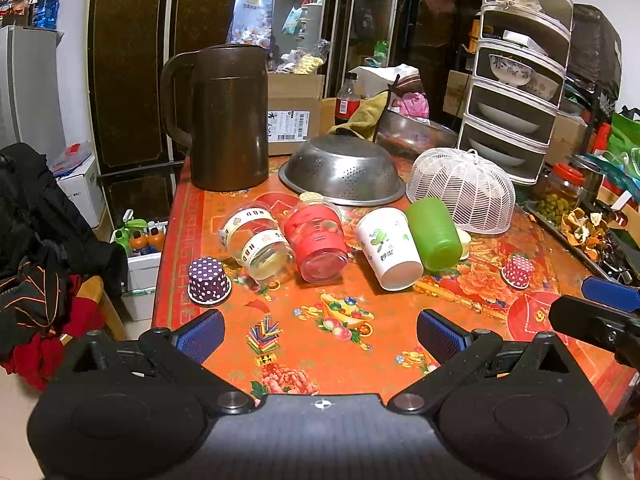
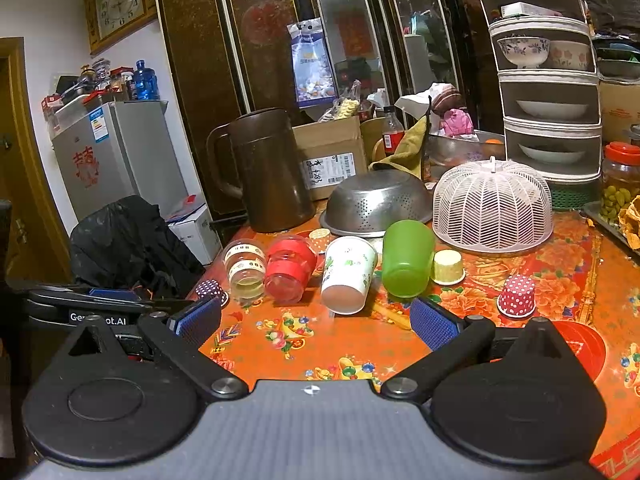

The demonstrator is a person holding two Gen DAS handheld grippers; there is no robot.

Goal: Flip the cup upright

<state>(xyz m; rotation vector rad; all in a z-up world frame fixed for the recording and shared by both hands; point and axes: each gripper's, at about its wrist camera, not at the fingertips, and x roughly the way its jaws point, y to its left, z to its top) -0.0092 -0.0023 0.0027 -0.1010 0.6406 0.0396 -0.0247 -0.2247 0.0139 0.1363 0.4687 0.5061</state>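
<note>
Orange floral oilcloth covered the table (image 1: 400, 364), and four cups lay on their sides in a row across it. From left to right stood a clear cup with a lettered band (image 1: 256, 242), a clear cup wrapped in red (image 1: 316, 240), a white paper cup with a leaf print (image 1: 388, 248) and a green plastic cup (image 1: 434, 234). All four showed their closed bases toward the cameras, and their mouths faced away, so nothing inside could be made out beyond a yellowish tint through the first clear one.

Three small cupcake liners sat mouth down on the cloth: a purple dotted one (image 1: 209, 281) left of the row, a red dotted one (image 1: 517, 271) to the right, and a pale yellow one (image 2: 448, 267) just beside the green cup.

Behind the row a steel colander (image 1: 344, 170) rested upside down, with a white mesh food cover (image 1: 460, 190) next to it and a brown lidded pitcher (image 1: 228, 118) standing upright to the left. A glass jar with a red lid (image 2: 620, 184) held green olive-like pieces. A tiered rack (image 2: 548, 80) at the right held bowls and plates on its shelves.

The left gripper (image 1: 320, 336) hovered low over the near edge with its blue pads wide apart and nothing between them. The right gripper (image 2: 316, 320) was likewise spread wide and empty, its pads just short of the white and green cups.
</note>
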